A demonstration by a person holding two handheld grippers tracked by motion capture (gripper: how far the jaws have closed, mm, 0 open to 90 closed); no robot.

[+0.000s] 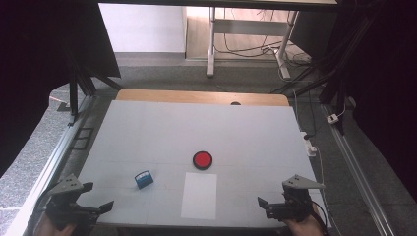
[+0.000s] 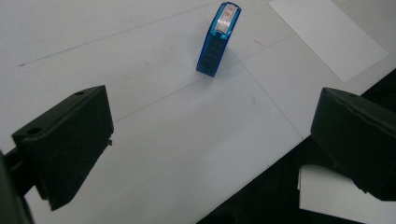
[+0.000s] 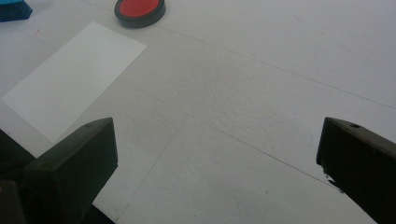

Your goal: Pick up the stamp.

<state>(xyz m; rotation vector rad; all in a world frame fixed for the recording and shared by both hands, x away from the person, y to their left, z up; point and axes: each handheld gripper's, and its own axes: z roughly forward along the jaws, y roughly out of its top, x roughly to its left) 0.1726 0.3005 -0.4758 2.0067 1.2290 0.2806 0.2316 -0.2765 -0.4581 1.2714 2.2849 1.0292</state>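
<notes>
A small blue stamp [image 1: 143, 179] stands on the white table [image 1: 147, 132], left of a white sheet of paper [image 1: 199, 195]. A round red ink pad in a black case [image 1: 202, 160] lies just beyond the sheet. My left gripper [image 1: 98, 197] is at the near left corner, open, with nothing between its jaws. In the left gripper view the stamp [image 2: 217, 39] stands ahead of the left gripper [image 2: 210, 112], well apart from it. My right gripper [image 1: 265, 207] is at the near right edge, also open. In the right gripper view the pad [image 3: 139, 10] and paper [image 3: 74, 77] lie ahead of the right gripper [image 3: 217, 135], to its left.
A wooden strip [image 1: 196, 97] borders the table's far edge. Metal rails [image 1: 59, 152] run along both sides, and a power strip with cables [image 1: 309, 145] hangs at the right side. The table's near edge [image 2: 275, 163] passes under my left gripper.
</notes>
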